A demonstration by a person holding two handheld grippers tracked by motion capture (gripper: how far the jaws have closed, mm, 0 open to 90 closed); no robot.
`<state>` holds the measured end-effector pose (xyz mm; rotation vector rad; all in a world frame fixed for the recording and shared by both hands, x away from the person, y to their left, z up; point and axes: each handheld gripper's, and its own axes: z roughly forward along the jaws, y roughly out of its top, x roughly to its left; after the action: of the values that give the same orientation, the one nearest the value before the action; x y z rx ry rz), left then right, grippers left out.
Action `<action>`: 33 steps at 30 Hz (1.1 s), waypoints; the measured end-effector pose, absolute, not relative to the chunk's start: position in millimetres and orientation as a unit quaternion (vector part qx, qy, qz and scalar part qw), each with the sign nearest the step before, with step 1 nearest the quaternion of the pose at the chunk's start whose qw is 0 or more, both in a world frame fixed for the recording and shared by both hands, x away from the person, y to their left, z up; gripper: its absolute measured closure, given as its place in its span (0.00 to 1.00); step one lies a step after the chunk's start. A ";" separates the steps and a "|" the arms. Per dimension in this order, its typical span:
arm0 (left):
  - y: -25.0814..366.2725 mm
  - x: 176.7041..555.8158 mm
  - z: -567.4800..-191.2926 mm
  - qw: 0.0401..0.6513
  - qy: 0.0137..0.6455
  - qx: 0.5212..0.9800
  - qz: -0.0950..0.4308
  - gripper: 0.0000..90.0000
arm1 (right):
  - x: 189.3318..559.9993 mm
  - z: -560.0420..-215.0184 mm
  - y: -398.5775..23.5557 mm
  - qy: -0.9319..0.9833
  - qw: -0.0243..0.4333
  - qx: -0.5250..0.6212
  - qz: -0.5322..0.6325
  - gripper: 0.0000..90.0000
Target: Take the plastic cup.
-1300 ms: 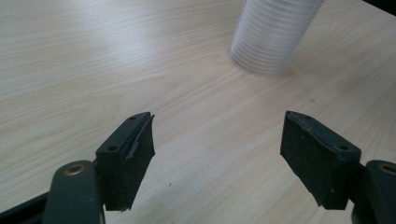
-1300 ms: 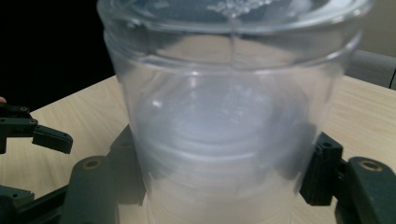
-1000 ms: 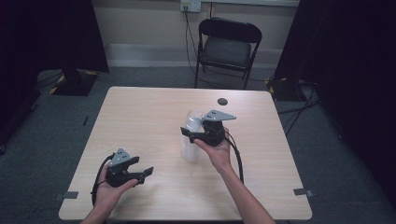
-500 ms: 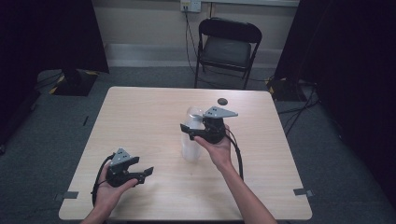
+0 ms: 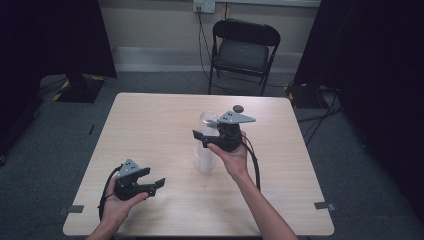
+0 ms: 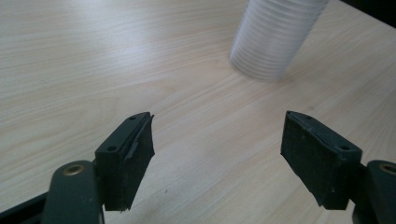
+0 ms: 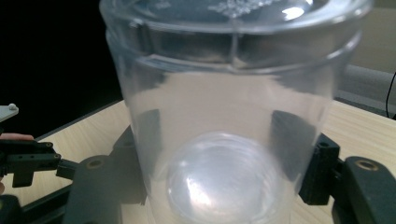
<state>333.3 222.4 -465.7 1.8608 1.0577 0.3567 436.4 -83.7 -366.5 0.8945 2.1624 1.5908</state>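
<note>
High view, centre frame: right gripper (image 5: 207, 141) clamps the top clear cup (image 5: 208, 121) above the cup stack (image 5: 205, 159); left gripper (image 5: 152, 179), lower left, gapes empty; next, lift that cup clear.

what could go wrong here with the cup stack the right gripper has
1. The right gripper pinches the clear top cup near its rim; thin plastic may buckle or slip.
2. Lifting may drag up cups nested in the cup stack below.
3. The left gripper is open and apart from the stack, so nothing steadies it.
</note>
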 end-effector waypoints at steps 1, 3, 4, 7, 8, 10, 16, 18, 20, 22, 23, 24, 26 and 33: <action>222.0 333.2 -465.7 0.470 0.431 0.757 0.144 0.28 | 436.3 -365.6 -83.7 0.754 0.157 0.312 0.557 0.38; 221.1 333.2 -465.9 0.471 0.430 0.757 0.144 0.28 | 436.3 -364.8 -83.9 0.753 0.156 0.311 0.558 0.38; 220.7 333.3 -466.0 0.470 0.427 0.759 0.144 0.28 | 436.2 -363.4 -84.2 0.754 0.159 0.311 0.557 0.38; 219.3 333.0 -466.3 0.469 0.426 0.760 0.145 0.28 | 435.6 -358.2 -86.2 0.753 0.169 0.308 0.557 0.38; 219.4 333.0 -466.3 0.468 0.426 0.760 0.146 0.28 | 435.3 -357.0 -86.5 0.751 0.169 0.307 0.559 0.38; 219.6 333.2 -466.5 0.466 0.426 0.761 0.148 0.28 | 434.9 -353.6 -87.6 0.749 0.170 0.306 0.562 0.38; 216.7 329.5 -464.5 0.468 0.423 0.761 0.149 0.29 | 432.7 -348.1 -90.1 0.744 0.168 0.305 0.570 0.38; 216.7 329.3 -463.8 0.471 0.424 0.757 0.155 0.29 | 432.6 -348.1 -90.2 0.744 0.166 0.306 0.570 0.38; 218.9 329.1 -463.1 0.477 0.428 0.751 0.161 0.29 | 431.8 -347.2 -90.3 0.739 0.163 0.307 0.577 0.38; 221.0 329.3 -463.4 0.479 0.432 0.747 0.160 0.29 | 430.9 -345.5 -91.1 0.734 0.165 0.308 0.582 0.38; 221.6 329.4 -463.4 0.478 0.435 0.746 0.159 0.29 | 430.4 -344.3 -91.8 0.733 0.166 0.308 0.584 0.38; 222.4 329.7 -463.7 0.480 0.436 0.745 0.159 0.29 | 430.2 -343.3 -92.6 0.732 0.166 0.308 0.585 0.38; 222.8 330.5 -464.0 0.481 0.436 0.745 0.156 0.29 | 429.6 -340.6 -94.8 0.730 0.166 0.308 0.587 0.38; 216.5 328.7 -463.4 0.488 0.419 0.751 0.147 0.33 | 426.5 -328.5 -103.8 0.720 0.165 0.314 0.596 0.39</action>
<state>328.7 216.5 -463.4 1.8266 1.0179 0.3585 426.5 -103.8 -328.5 0.8950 2.0506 1.6987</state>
